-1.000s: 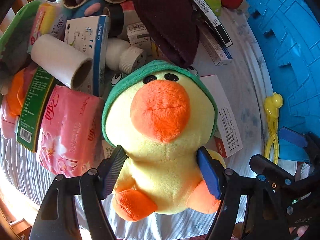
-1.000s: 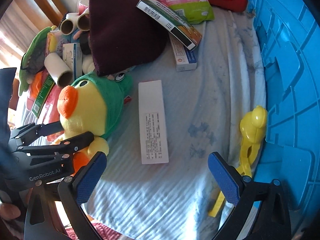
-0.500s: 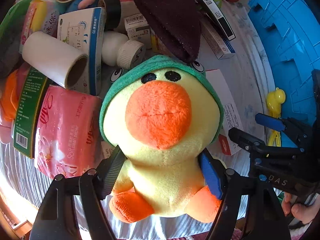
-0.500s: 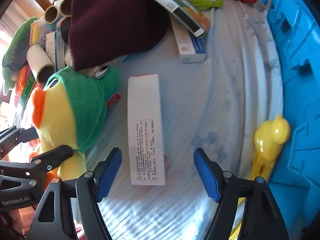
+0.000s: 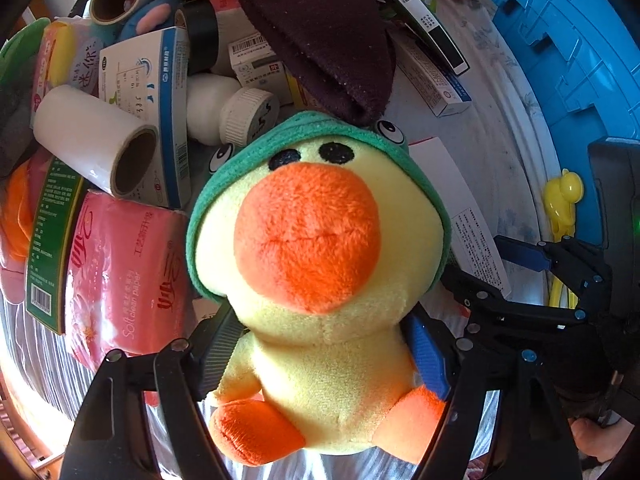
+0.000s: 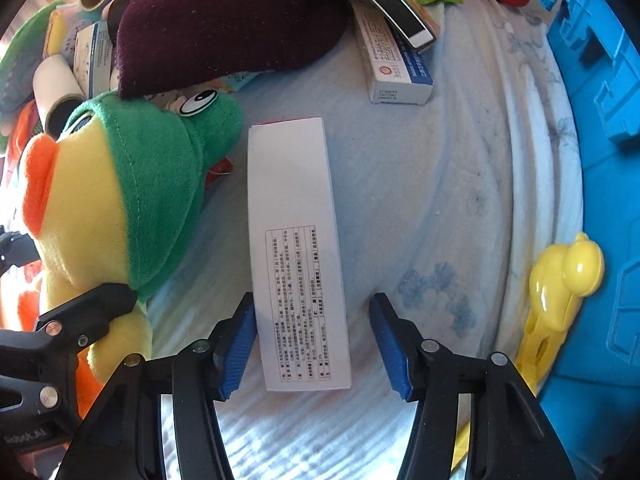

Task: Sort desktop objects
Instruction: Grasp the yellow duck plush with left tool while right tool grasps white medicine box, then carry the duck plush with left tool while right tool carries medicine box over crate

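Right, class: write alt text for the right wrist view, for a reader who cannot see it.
The right claw, open, straddles the near end of a long white box lying flat on a pale blue striped cloth. To the left, another black claw grips a yellow plush duck in a green frog hood; a yellow duck-shaped clip lies right, beside a blue plastic crate.

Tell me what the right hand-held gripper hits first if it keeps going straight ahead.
Probably the white box: the right hand-held gripper is open around its near end. Farther along lies the maroon cloth.
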A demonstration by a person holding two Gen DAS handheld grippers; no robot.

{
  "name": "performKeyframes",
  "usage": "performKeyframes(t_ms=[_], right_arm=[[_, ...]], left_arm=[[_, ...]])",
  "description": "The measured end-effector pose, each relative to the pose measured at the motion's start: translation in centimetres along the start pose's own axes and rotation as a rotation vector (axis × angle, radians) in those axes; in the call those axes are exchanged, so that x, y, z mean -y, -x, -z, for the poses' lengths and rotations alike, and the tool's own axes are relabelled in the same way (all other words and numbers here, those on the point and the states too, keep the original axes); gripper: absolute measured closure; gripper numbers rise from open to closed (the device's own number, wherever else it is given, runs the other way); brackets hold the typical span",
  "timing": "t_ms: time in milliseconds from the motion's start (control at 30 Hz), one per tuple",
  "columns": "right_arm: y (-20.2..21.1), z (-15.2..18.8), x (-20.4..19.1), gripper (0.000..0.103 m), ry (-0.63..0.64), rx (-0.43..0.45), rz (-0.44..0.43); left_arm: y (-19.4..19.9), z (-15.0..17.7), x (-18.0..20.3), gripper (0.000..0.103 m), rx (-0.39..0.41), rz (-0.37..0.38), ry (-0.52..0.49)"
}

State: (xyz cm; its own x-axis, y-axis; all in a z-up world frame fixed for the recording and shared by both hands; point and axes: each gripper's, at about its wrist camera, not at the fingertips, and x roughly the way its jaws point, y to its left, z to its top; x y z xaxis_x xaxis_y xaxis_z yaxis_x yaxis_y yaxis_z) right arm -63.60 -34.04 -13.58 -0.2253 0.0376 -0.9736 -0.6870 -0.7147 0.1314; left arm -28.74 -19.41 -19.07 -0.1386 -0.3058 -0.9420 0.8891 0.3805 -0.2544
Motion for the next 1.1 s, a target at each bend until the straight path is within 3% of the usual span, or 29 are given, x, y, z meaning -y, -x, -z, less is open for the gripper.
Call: performKeyframes(t_ms=[33,200,700,1100], right_arm=[[0.2,0.1,-0.2,0.062,0.010,0.005,0.002],[3.1,1.4,-0.9,0.063,0.039,0.085,0.024],[14.0,3.1,-2.8,0.063,0.037,0.350,0.065],[23.9,3.8,-3.0,0.063,0.000,0.627,0.109]], left_arm=[[0.4,0.2,-0.1,0.032,0.019,0.000,-0.001],[2.5,1.0,-0.9,0.043,0.083,0.008,0.019],[12.0,1.9,1.3,0.043,0.380,-0.062,-0.018],[19.3,1.9,2.3,0.043,0.591,-0.076,-0.033]])
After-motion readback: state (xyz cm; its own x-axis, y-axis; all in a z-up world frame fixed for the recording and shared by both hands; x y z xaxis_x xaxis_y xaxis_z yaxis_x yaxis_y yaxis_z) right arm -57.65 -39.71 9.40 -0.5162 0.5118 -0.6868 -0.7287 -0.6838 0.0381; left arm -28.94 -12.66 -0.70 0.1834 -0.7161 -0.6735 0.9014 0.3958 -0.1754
